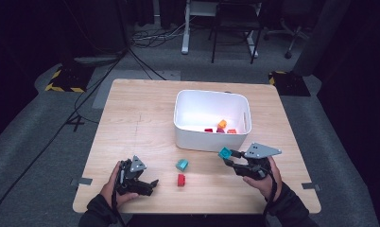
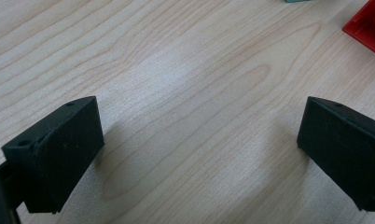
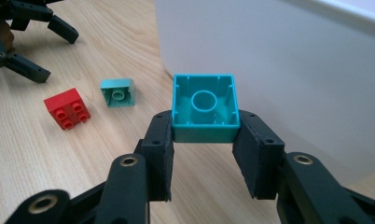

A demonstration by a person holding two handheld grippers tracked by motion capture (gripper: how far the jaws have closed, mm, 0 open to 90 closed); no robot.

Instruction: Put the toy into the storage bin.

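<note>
Spanning pale wood, the table (image 1: 131, 123) stands on grey carpet (image 1: 32, 142) — dark room.

Teal block in my right hand-held gripper (image 3: 204, 154)

The teal block (image 3: 204, 108) sits clamped between my pads, lifted off the table, hollow underside with its round tube facing back at me, square and level.

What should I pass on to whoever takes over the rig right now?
Right gripper: shut on the teal block, held off the table beside the white bin.
Left gripper: open, nothing between its jaws, low over the table.
Done: several blocks, red and orange, lie in the bin.
Left: drop the held block in, then likely the light teal block and the red block lying on the table between the grippers.
</note>
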